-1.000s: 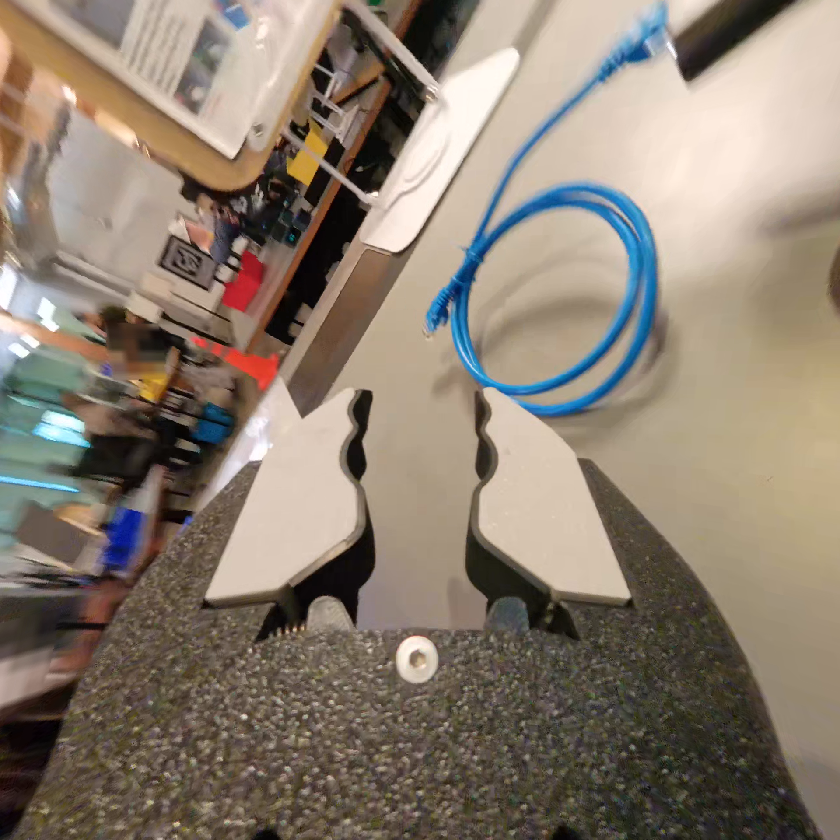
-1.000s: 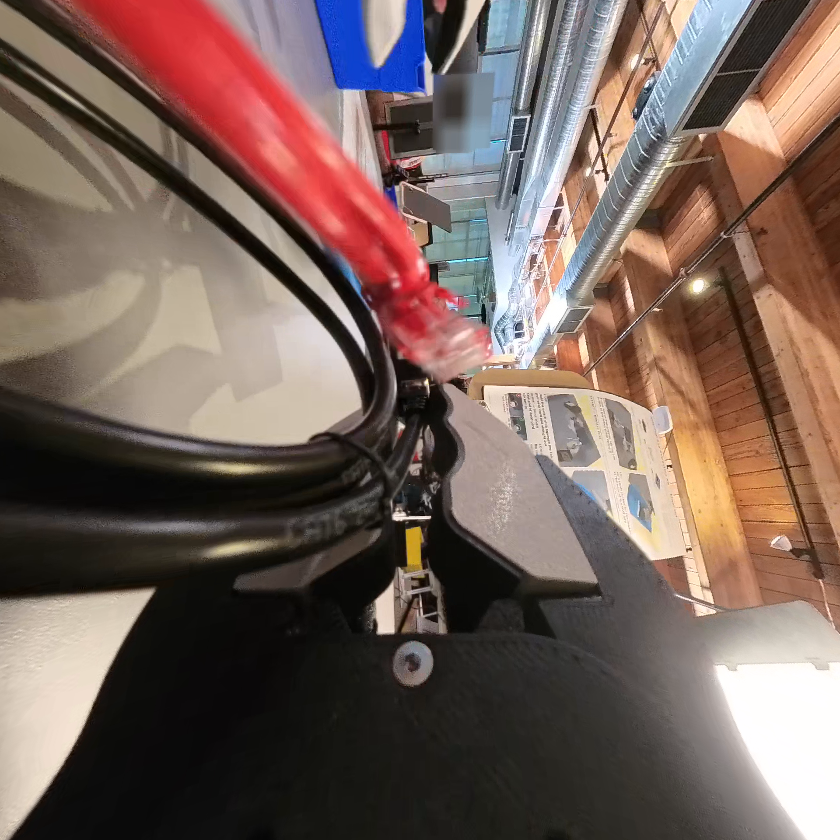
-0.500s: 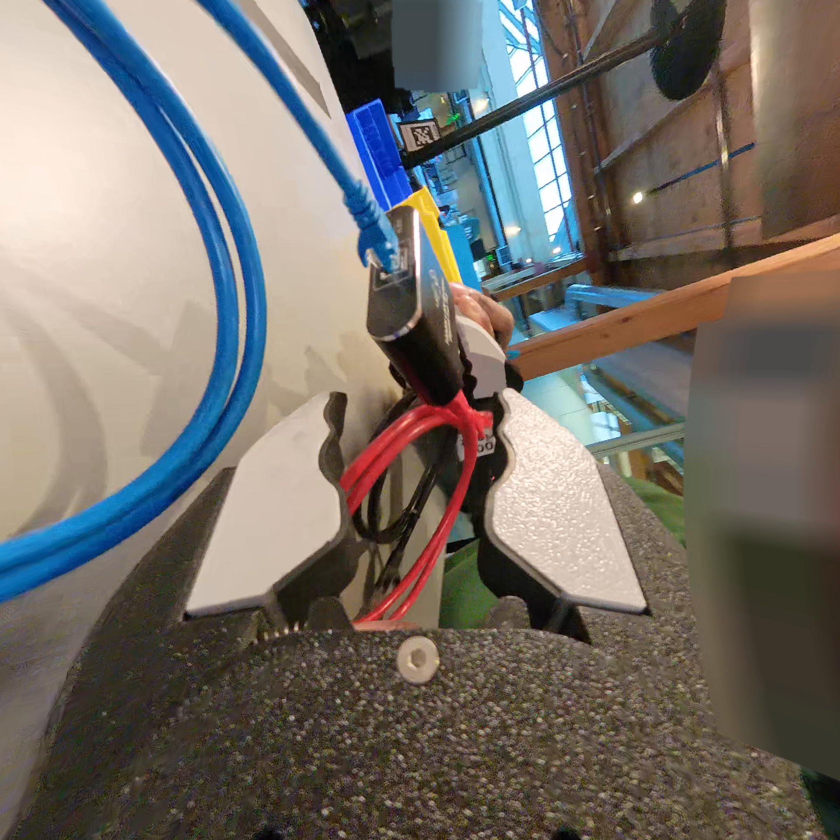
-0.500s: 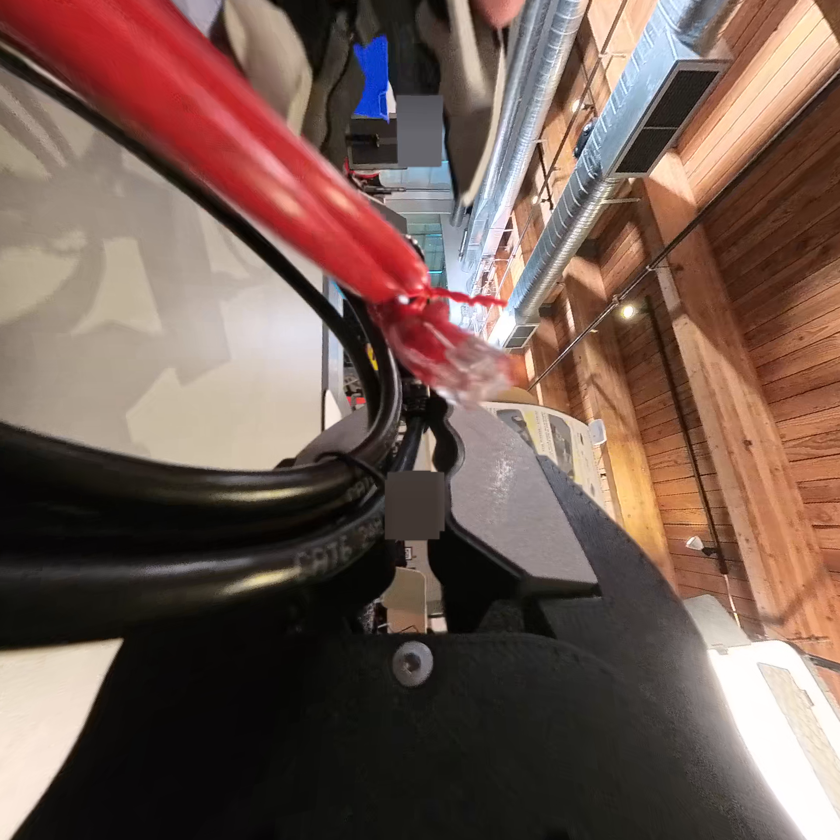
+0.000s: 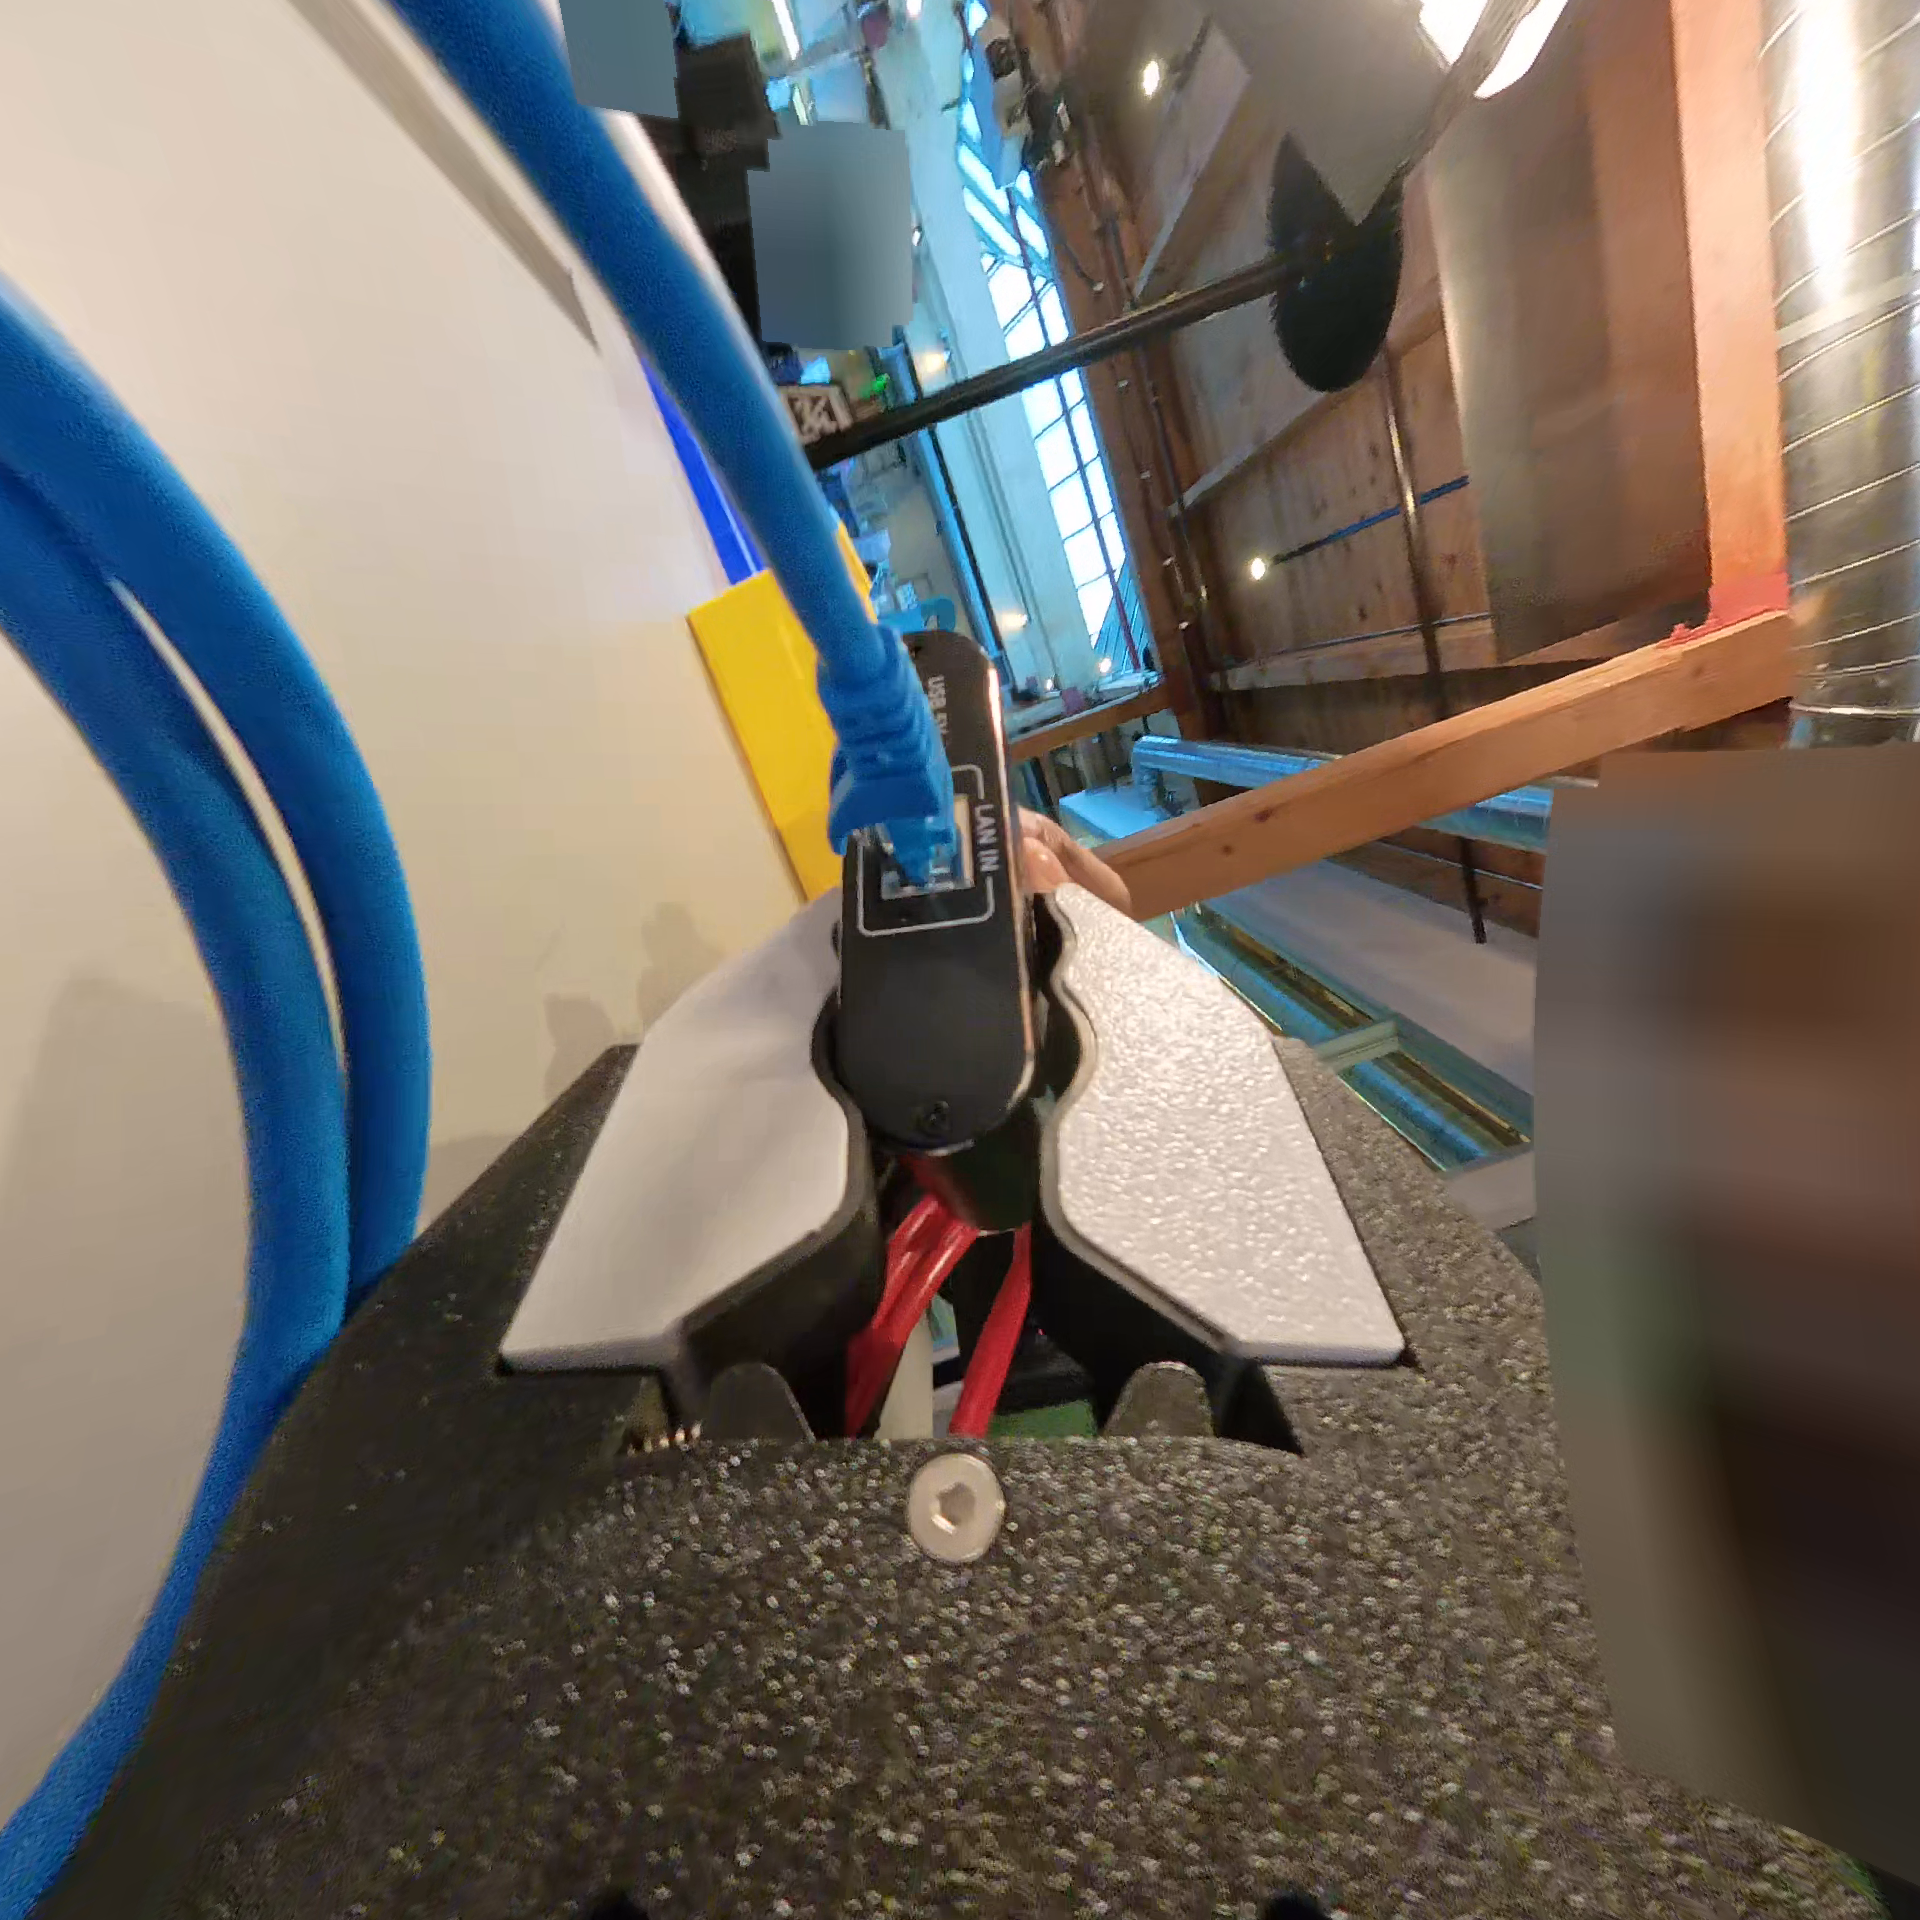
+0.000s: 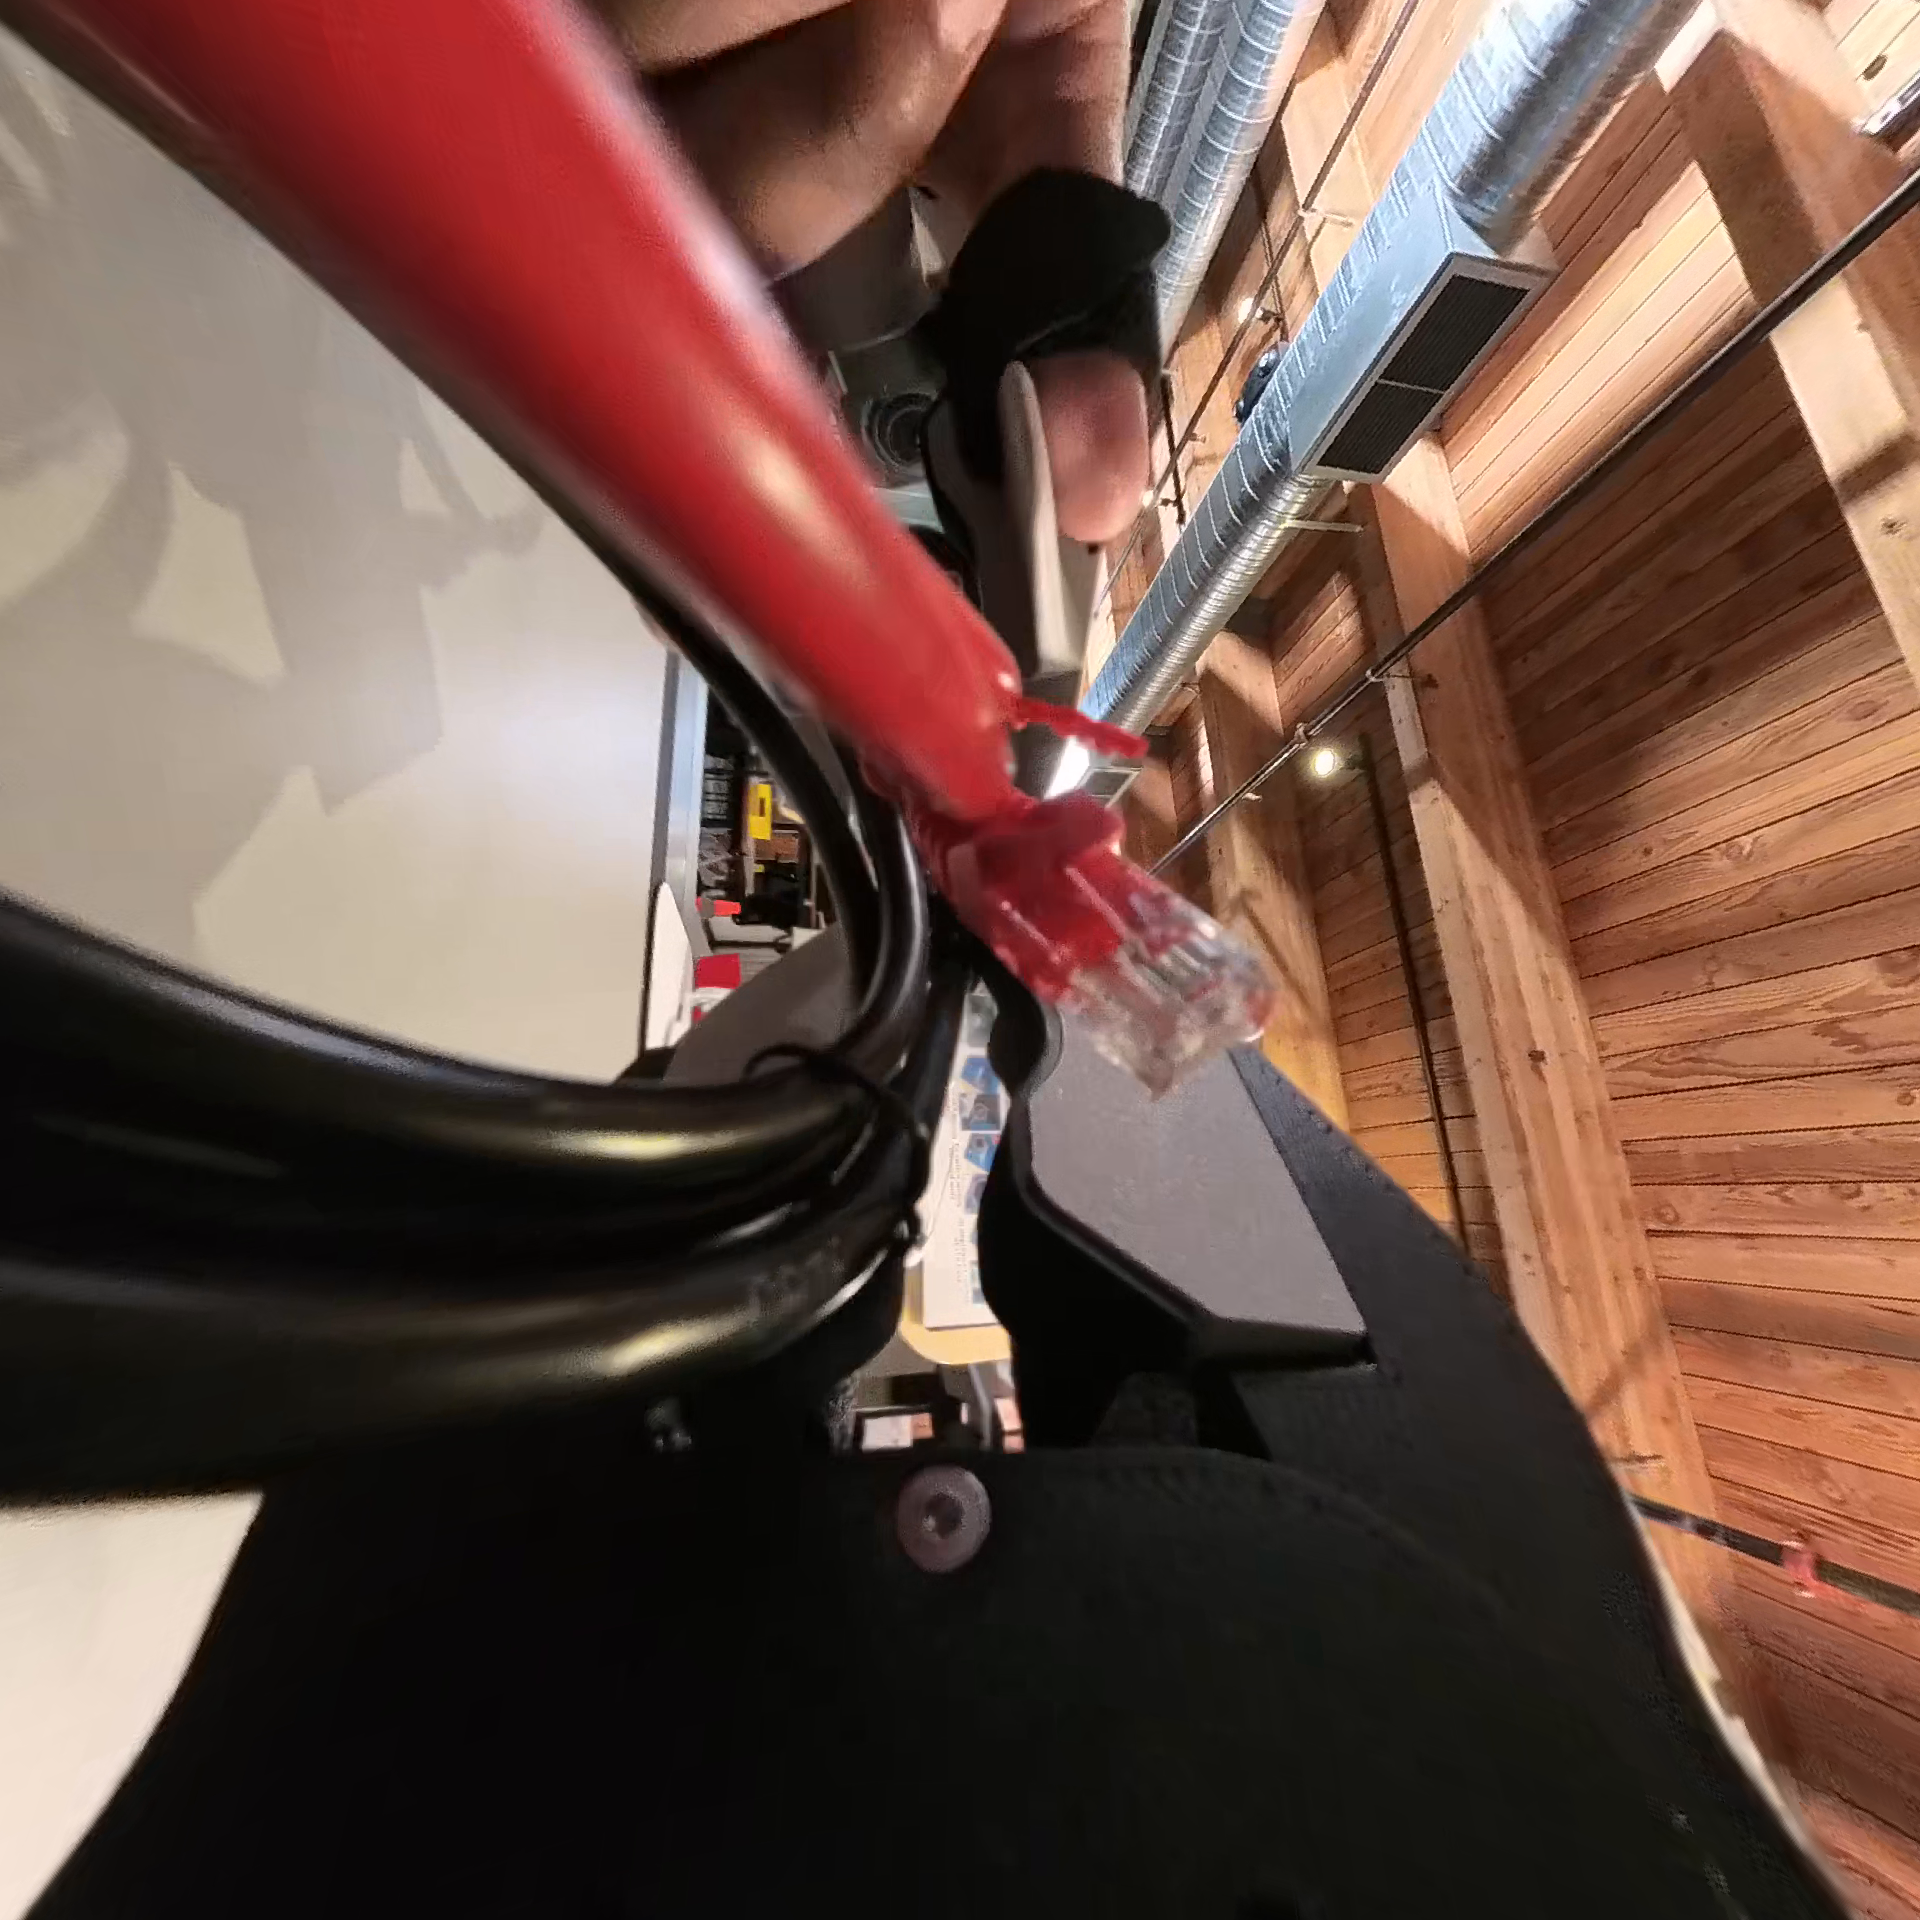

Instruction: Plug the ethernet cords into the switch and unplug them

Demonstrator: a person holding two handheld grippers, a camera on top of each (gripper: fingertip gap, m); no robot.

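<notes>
In the left wrist view my left gripper (image 5: 935, 925) is shut on the slim black switch (image 5: 935, 1029) and holds it off the table. The plug (image 5: 888, 769) of the blue ethernet cord (image 5: 260, 831) sits in a port on the switch's upper face. Red cords (image 5: 914, 1309) hang below the switch, between the fingers. In the right wrist view a black cord bundle (image 6: 520, 1143) lies over my right gripper (image 6: 894, 1029), hides its left finger and runs down between the nearly closed fingers. A red cord (image 6: 675, 416) crosses in front, its clear plug (image 6: 1164, 987) free in the air.
The pale table top (image 5: 468, 520) fills the left side of both views, also (image 6: 364, 779). A yellow bin (image 5: 769, 727) stands behind the switch. A hand (image 5: 1070, 862) shows just past the switch. Another hand (image 6: 883, 104) is close above the red cord. The grippers are tip to tip, or close to it.
My left gripper has swung from the table towards the lifted switch and closed on it. In the right view the other hand has come closer and the red plug looms larger.
</notes>
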